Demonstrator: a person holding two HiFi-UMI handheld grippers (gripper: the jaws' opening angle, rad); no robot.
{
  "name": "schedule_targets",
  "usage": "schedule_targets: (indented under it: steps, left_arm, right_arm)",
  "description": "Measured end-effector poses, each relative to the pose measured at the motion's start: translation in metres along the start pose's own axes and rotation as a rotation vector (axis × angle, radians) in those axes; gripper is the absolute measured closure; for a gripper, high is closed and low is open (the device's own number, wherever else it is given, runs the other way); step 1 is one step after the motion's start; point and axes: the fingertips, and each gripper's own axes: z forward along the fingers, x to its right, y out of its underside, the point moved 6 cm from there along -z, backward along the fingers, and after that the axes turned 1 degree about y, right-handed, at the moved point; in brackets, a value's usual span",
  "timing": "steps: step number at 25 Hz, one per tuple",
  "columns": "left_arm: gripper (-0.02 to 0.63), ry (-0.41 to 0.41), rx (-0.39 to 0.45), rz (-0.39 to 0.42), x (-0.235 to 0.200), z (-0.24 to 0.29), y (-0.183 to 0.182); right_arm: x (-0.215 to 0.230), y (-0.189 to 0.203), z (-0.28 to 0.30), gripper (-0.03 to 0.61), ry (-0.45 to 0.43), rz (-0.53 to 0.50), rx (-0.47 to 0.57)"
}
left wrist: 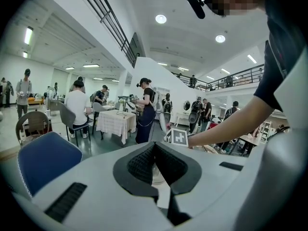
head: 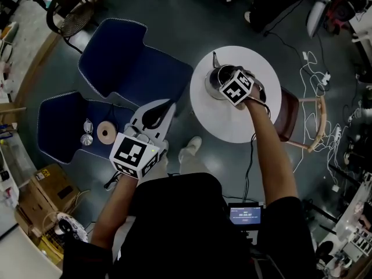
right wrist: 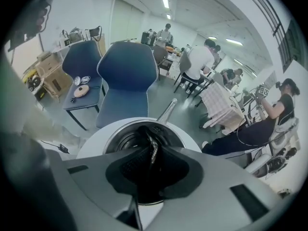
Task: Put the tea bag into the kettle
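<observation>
Release step: right gripper (right wrist: 153, 147) jaws opening around the tea bag (right wrist: 154, 156) over the kettle (right wrist: 121, 139). Next, lift clear. Left gripper (left wrist: 155, 147) closed, empty.

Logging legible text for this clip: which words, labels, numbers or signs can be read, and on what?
None legible.
Small blue screen near the person: characters too small to read.
Left marker cube and right marker cube: square patterns only, no letters.
</observation>
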Motion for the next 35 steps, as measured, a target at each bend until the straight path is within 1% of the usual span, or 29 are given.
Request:
schedule_targets:
  steps: [2, 5, 7, 14, 15, 18, 19, 25, 28, 35]
  left_arm:
    - [0.598, 0.003, -0.001, 0.001, 0.001, 0.002, 0.000]
    - [0.600, 0.007, -0.002, 0.005, 0.005, 0.004, 0.000]
    - [0.598, 0.009, -0.001, 0.007, 0.008, 0.006, -0.001]
    - [0.598, 0.014, -0.004, 0.011, 0.010, 0.006, -0.001]
    - [0.598, 0.015, -0.004, 0.011, 0.011, 0.007, -0.001]
    - [0.598, 0.023, -0.002, 0.013, 0.013, 0.008, -0.003]
    - [0.598, 0.026, -0.001, 0.013, 0.013, 0.008, -0.003]
    - [0.600, 0.048, 0.006, 0.021, 0.020, 0.011, -0.007]
    - [0.600, 0.053, 0.010, 0.027, 0.023, 0.013, -0.010]
    - [0.598, 0.063, 0.024, 0.039, 0.027, 0.015, -0.018]
  right_arm:
    - [0.000, 0.003, 0.002, 0.481, -0.005, 0.009, 0.006]
    - [-0.001, 0.007, 0.004, 0.466, -0.016, 0.029, 0.013]
    - [0.002, 0.009, 0.003, 0.445, -0.006, 0.032, 0.023]
    - [0.001, 0.006, -0.003, 0.442, -0.010, 0.037, 0.036]
    - [0.001, 0.006, -0.004, 0.444, -0.008, 0.038, 0.042]
    - [0.003, 0.008, -0.013, 0.502, 0.007, 0.057, 0.061]
    - [0.003, 0.008, -0.016, 0.512, 0.010, 0.063, 0.068]
    - [0.002, 0.010, -0.039, 0.540, 0.023, 0.101, 0.130]
    - [0.002, 0.013, -0.054, 0.551, 0.035, 0.136, 0.168]
    - [0.000, 0.014, -0.101, 0.560, 0.072, 0.231, 0.301]
